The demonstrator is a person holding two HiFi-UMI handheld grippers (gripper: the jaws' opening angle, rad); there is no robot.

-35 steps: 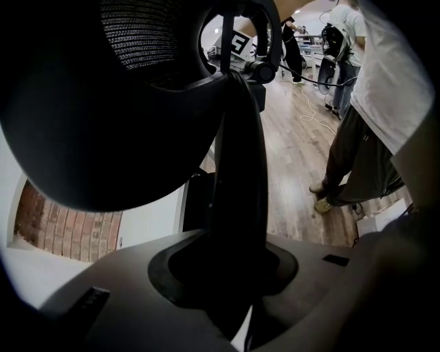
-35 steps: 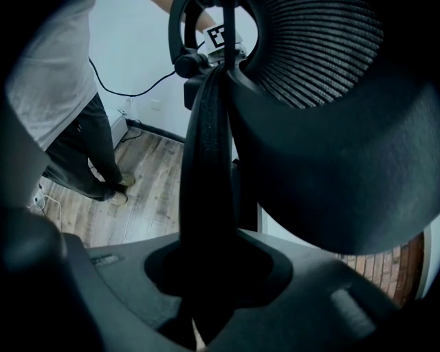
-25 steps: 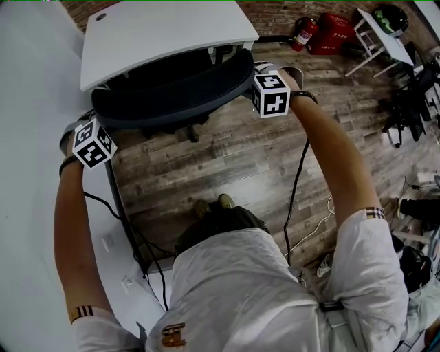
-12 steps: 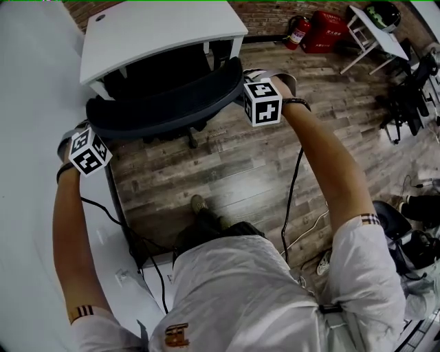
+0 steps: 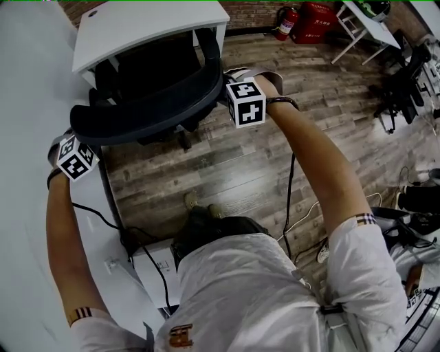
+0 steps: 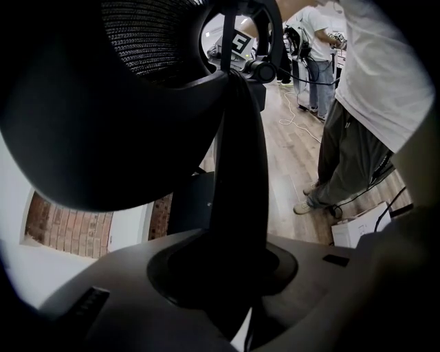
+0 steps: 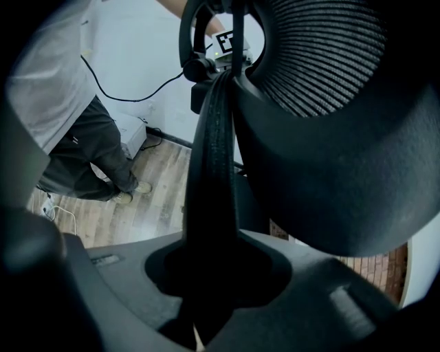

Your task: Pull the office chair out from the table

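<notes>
The black office chair stands part way out from under the white table (image 5: 137,27); its curved backrest (image 5: 144,106) faces me and its seat (image 5: 151,69) is still partly below the tabletop. My left gripper (image 5: 74,141) is shut on the backrest's left end and my right gripper (image 5: 227,93) on its right end. In the left gripper view the backrest's dark edge (image 6: 237,172) runs up from between the jaws of the left gripper (image 6: 220,275). The right gripper view shows the same edge (image 7: 210,172) clamped in the right gripper (image 7: 206,275), with mesh (image 7: 323,48) above.
A white wall (image 5: 27,206) runs along the left, with a white box (image 5: 155,268) and cables (image 5: 289,199) on the wooden floor near my feet (image 5: 199,203). A fire extinguisher (image 5: 285,20), a red case (image 5: 316,17) and a second white table (image 5: 364,24) stand at the far right.
The chair has rolled back out from under the table, toward me and the left of the head view. Both grippers came back with it, still clamped on the backrest.
</notes>
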